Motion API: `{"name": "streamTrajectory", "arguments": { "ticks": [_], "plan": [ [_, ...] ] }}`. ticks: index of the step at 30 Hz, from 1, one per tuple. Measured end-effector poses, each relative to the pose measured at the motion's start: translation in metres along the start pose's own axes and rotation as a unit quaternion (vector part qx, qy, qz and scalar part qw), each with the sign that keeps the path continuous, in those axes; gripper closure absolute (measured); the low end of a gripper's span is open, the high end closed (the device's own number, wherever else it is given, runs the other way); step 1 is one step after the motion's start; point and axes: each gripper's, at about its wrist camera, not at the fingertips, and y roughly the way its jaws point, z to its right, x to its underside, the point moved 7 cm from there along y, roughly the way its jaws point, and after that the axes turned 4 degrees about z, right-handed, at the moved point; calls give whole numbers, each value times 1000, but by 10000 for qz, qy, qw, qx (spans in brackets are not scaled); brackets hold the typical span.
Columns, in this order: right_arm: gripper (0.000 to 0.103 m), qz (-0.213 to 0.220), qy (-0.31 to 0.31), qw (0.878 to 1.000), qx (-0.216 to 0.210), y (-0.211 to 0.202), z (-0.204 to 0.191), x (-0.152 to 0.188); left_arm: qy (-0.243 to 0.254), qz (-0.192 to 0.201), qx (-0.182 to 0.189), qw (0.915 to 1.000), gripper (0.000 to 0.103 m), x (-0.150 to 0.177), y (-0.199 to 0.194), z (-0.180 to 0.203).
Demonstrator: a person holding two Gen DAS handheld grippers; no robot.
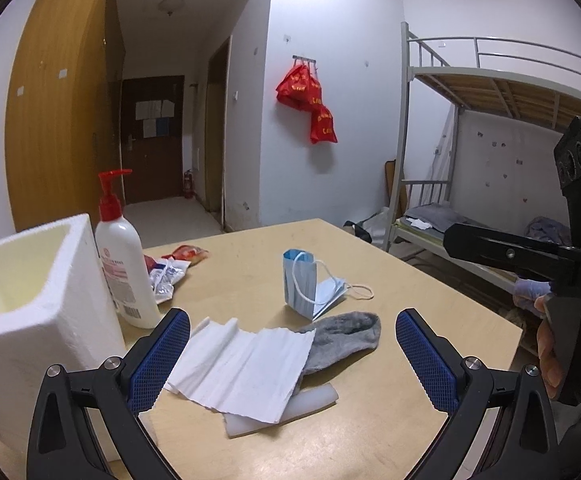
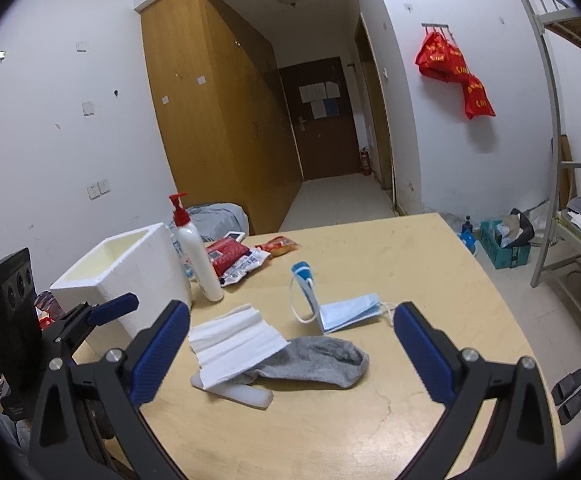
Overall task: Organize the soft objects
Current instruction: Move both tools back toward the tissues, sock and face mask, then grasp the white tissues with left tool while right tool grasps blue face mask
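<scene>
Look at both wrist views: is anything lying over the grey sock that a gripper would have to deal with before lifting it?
Yes. A white pleated tissue lies across the sock's near end, covering it, and both rest partly on a white foam strip. The sock's toe end is bare. Both the left gripper and the right gripper hover with jaws open.
</scene>
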Motion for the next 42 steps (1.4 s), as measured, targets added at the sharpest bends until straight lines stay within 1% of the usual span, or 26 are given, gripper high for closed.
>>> {"name": "streamTrajectory", "arguments": {
  "ticks": [5,11,21,25,29,31,32,34,35,38,42],
  "plan": [
    [0,-153,-17,9999,9,11,8,6,-37,-45,-71,10000,0,10,13,-8],
    [0,-378,-14,9993,-17,29,15,13,-261,-303,-26,9992,0,19,32,-17],
    [0,-817,-126,9965,-103,64,19,17,-422,-785,-246,9957,1,33,58,-33],
    [0,-957,-167,9952,-123,76,20,16,-473,-959,-200,9941,4,36,66,-35],
    [0,-1048,-235,9941,-166,86,20,13,-595,-1151,-216,9913,5,36,78,-42],
    [0,-1069,-245,9938,-208,90,20,13,-637,-1274,-115,9897,6,38,87,-44],
    [0,-1080,-244,9936,-224,92,21,13,-675,-1327,-148,9887,10,40,90,-46],
    [0,-1131,-234,9930,-226,97,24,15,-739,-1432,-217,9867,13,45,97,-50],
    [0,-1168,-245,9926,-219,100,26,16,-818,-1485,-302,9851,13,48,101,-55],
    [0,-1264,-280,9914,-184,109,30,17,-855,-1570,-395,9831,14,53,106,-60],
    [0,-1369,-361,9897,-201,119,32,18,-830,-1661,-388,9819,16,56,111,-60]
  ]
}}
